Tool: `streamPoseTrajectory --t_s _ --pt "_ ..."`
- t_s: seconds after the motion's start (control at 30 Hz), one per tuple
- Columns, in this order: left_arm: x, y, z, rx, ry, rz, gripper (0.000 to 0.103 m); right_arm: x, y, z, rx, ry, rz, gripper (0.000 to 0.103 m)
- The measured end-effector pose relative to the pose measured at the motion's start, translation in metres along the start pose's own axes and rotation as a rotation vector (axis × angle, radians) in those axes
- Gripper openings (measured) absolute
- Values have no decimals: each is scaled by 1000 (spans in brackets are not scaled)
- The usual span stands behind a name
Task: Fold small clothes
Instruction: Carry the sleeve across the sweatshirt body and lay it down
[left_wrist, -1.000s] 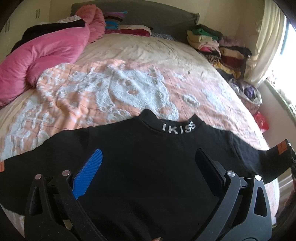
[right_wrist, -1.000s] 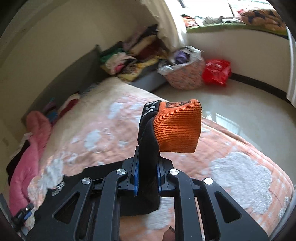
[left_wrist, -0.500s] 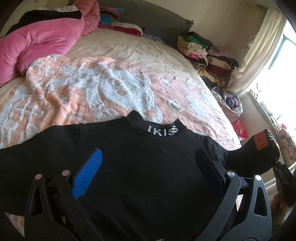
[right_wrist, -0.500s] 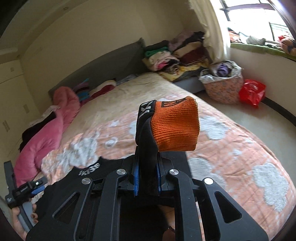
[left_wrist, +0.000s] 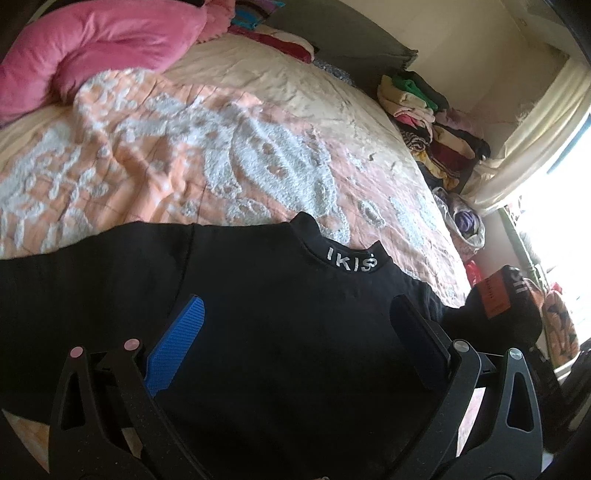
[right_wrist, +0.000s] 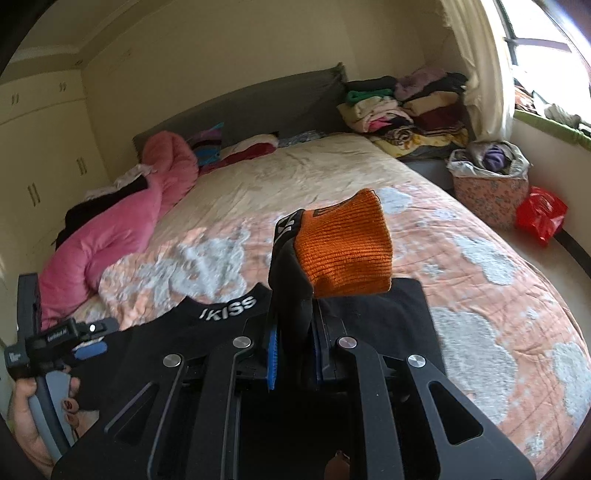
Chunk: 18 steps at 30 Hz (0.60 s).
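A small black top (left_wrist: 280, 325) with white lettering on its collar (left_wrist: 352, 263) lies flat on the orange and white quilt (left_wrist: 207, 158). My left gripper (left_wrist: 295, 332) hovers over its chest, jaws wide open and empty. My right gripper (right_wrist: 293, 332) is shut on the top's right sleeve (right_wrist: 291, 295), whose orange ribbed cuff (right_wrist: 345, 251) sticks up above the fingers. The sleeve is lifted over the top's body (right_wrist: 369, 321). In the left wrist view the cuff (left_wrist: 496, 295) shows at the right edge.
A pink duvet (right_wrist: 110, 236) lies along the bed's left side. Folded clothes (right_wrist: 402, 103) are stacked by the headboard at the right. A flowered basket (right_wrist: 487, 184) and a red bag (right_wrist: 539, 218) stand on the floor past the bed's right edge.
My right gripper has carried the sleeve inward, from beyond the bed's right side to over the top's body. The left gripper stayed open above the top while its view shifted a little.
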<state>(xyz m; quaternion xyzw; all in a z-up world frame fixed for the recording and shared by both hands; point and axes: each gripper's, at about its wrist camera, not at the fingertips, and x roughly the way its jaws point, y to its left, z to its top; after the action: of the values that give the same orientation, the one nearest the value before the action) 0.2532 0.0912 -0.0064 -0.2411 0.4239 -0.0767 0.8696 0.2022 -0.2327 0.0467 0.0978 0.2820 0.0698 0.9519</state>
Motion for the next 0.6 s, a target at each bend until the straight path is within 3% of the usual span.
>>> streamPoseTrajectory --t_s 0.33,0.6 --pt "13 19 -4 -63 60 -28 94 36 59 -30 -120 62 46 13" --pt "25 23 -10 -91 119 -106 94 64 90 -62 -188 134 75 16"
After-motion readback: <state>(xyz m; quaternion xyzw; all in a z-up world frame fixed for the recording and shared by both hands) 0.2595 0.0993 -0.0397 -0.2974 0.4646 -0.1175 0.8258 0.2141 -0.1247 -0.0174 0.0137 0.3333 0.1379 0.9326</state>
